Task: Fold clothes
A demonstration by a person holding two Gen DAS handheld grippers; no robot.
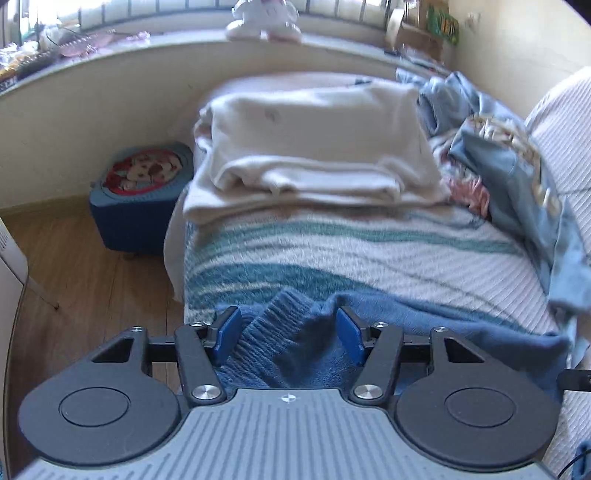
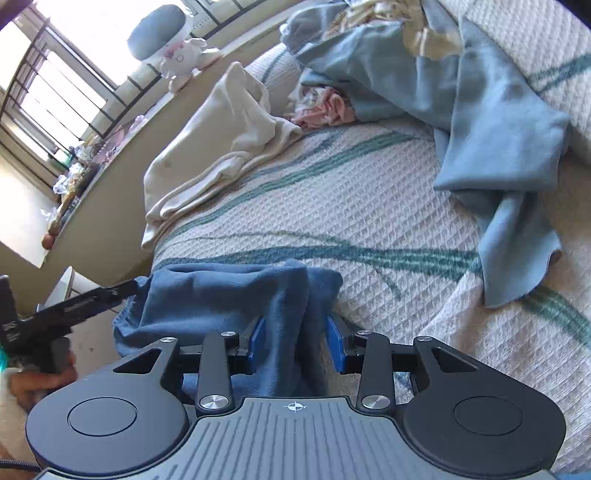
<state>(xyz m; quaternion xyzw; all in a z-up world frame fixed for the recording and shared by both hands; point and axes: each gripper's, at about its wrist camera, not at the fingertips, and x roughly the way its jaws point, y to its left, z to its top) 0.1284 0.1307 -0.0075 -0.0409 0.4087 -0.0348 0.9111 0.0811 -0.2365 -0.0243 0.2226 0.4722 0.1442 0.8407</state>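
Left gripper (image 1: 288, 334): jaws spread, blue pads clear of the cloth. The ribbed cuff of the dark blue garment (image 1: 280, 343) lies between the pads, untouched on either side.

Right gripper (image 2: 295, 341): jaws parted. A hanging fold of the same dark blue garment (image 2: 236, 295) runs between the pads; whether the left pad presses it cannot be told, and the right pad stands clear.

The garment lies bunched directly ahead of both grippers, at the near edge of the striped bedspread (image 2: 369, 206).

Farther ahead of the left gripper: a stack of folded cream clothes (image 1: 317, 147). To their right: a heap of light blue clothes (image 1: 517, 155).

Far ahead, on the window ledge: a white plush toy (image 1: 262, 18).
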